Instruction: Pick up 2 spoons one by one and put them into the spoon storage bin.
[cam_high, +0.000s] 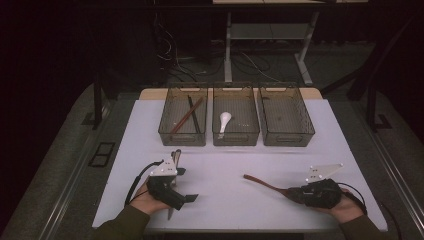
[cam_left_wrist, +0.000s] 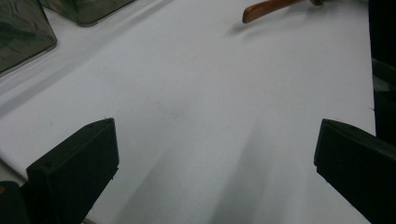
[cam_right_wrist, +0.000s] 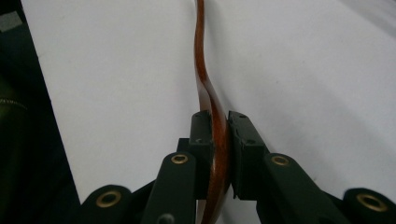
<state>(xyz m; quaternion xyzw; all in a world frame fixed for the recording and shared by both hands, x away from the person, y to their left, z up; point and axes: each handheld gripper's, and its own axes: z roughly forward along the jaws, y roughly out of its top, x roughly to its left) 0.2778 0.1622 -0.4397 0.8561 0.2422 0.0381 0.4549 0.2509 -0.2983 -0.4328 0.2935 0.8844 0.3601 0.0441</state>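
Both grippers are black: the left gripper (cam_high: 176, 176) and right gripper (cam_high: 292, 194) each carry a pale grey three-cornered plate and trail a black cable. Brass-coloured rivets stud the right one's linkage. Its fingers (cam_right_wrist: 201, 135) are blocky black pads. The sleeves (cam_high: 122, 225) are olive green.

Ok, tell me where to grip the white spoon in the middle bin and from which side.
Grip the white spoon on its handle, the thin straight part running toward the bin's near wall, not the rounded bowl at the far end. Come straight down from above: the spoon lies flat on the floor of a walled bin, so a side approach is blocked. Set the tool's jaws across the handle.
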